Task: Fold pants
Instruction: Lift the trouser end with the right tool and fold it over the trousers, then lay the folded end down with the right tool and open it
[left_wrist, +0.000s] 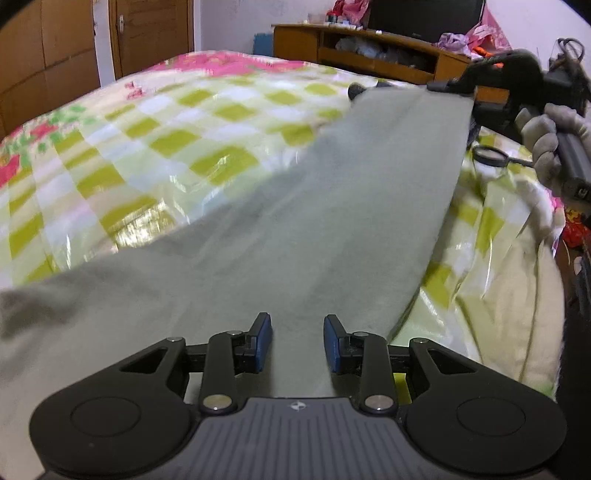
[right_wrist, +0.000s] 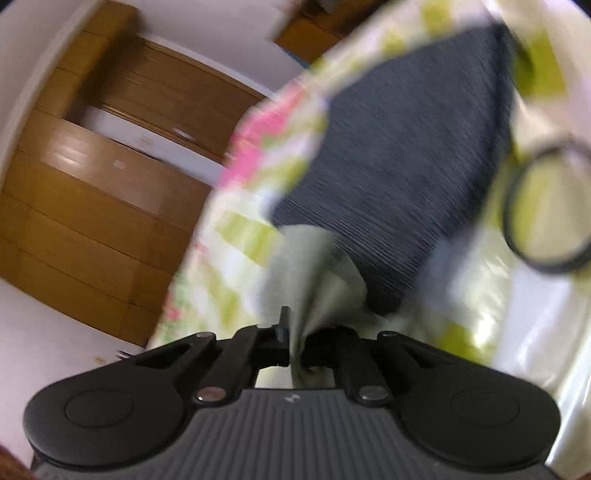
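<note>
Left wrist view. My left claw (left_wrist: 297, 341) sits low over the pants (left_wrist: 295, 229) with its blue pads (left_wrist: 263, 341) spread apart and nothing between them; the cloth passes beneath the gap, and I cannot tell whether the pads touch it. The pants, pale grey-green, run as one long band across the bed (left_wrist: 147, 147), from the near left corner up to the far right. There my right claw (left_wrist: 448, 85) pinches the far end, and my gloved right hand (left_wrist: 554, 144) grips its handle. A small ring (left_wrist: 490, 156) dangles below that claw. The band looks taut and lifted at the far end. A wooden shelf (left_wrist: 369, 48) and a wardrobe (left_wrist: 55, 55) stand behind the bed.

Right wrist view, heavily blurred. My right claw (right_wrist: 295, 343) is clenched on a bunched edge of the pants (right_wrist: 314, 280), which fans out from between the closed jaws. Beyond it lies a dark ribbed cloth (right_wrist: 399, 155) on the checked bed cover (right_wrist: 236, 236); what that cloth is, I cannot tell. The ring (right_wrist: 546, 210) hangs at the right.

Progress, as a judgement: the pants appear stretched lengthwise, possibly already halved leg on leg, though no seam is visible to confirm it. The cross folds remain; no compact stack is formed yet.
</note>
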